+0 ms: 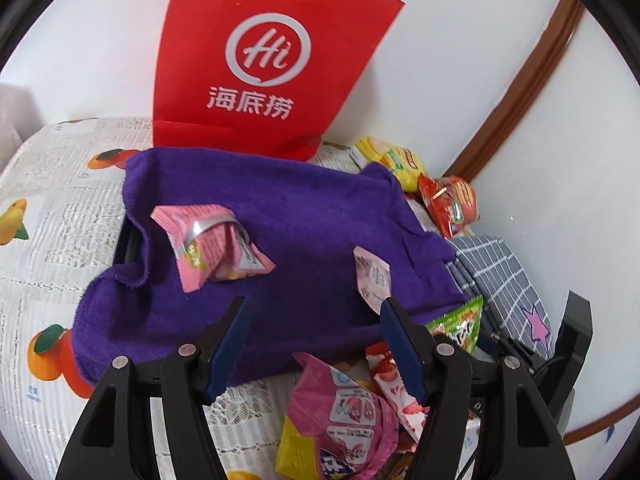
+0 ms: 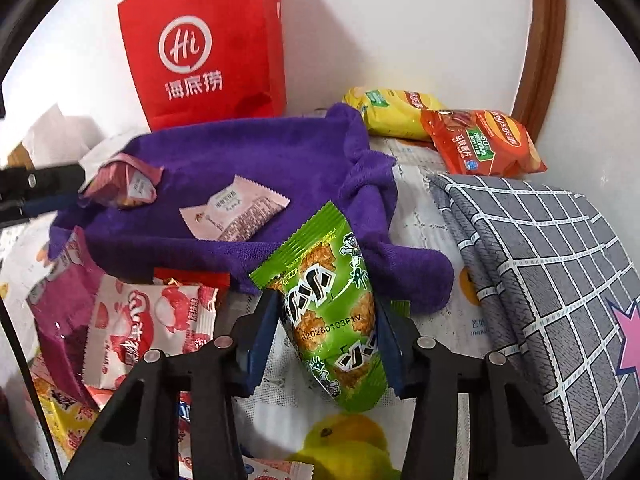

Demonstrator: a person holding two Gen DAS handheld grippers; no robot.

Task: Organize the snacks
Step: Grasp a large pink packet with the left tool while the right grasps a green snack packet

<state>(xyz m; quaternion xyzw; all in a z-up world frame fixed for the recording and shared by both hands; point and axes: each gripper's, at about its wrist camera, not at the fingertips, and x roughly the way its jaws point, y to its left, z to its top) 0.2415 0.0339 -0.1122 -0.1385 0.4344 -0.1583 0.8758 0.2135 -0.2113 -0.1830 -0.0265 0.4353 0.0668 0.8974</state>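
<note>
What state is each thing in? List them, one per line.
Right tongs: shut on green snack packet.
Green snack packet: gripped, tilted.
Left tongs: open, holding nothing.
Purple towel: spread, rumpled.
Two pink packets: lying on the towel.
Red paper bag: upright against wall.

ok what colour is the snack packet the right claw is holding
Bright green crinkly snack packet with black-and-white lettering, clearest in the right wrist view.
</note>
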